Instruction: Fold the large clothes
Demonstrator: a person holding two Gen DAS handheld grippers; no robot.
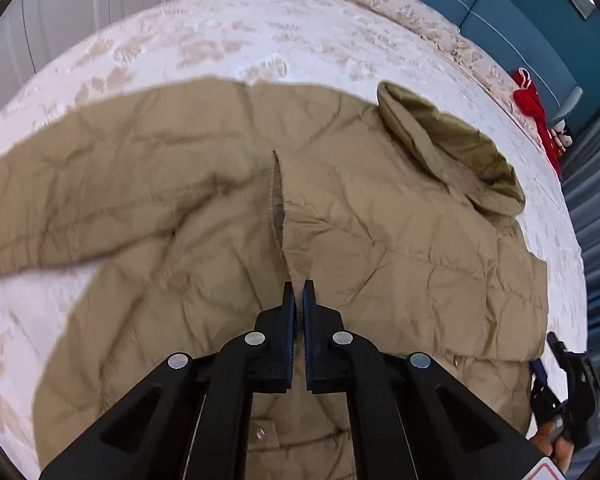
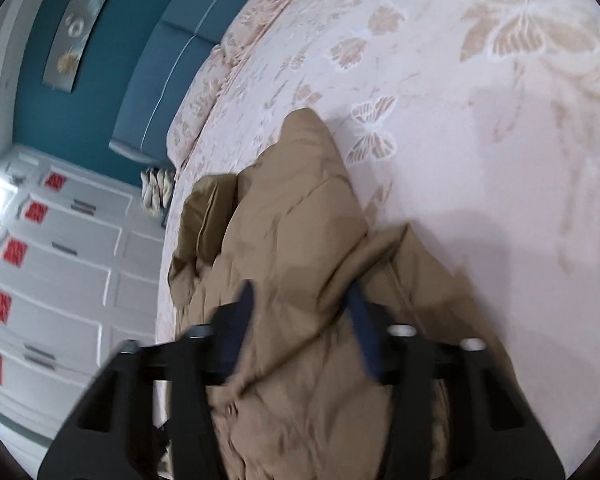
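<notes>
Lying spread on the bed point(image 1: 260, 32): tan jacket point(image 1: 380, 220), hood point(image 1: 452, 148) toward the headboard point(image 1: 512, 12). Left tongs point(image 1: 299, 292) are sitting closed over the jacket's middle, nothing visibly pinched. Right tongs point(image 2: 300, 312) are sitting partly apart with a bunched jacket fold between the fingers; blur is hiding whether they're pressing on it

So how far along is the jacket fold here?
Early. Done: the tan jacket lies spread on the bedspread, hood out. In hand: the right gripper has jacket fabric bunched between its fingers; the left gripper is shut, empty, over the front. Left: every fold.
</notes>
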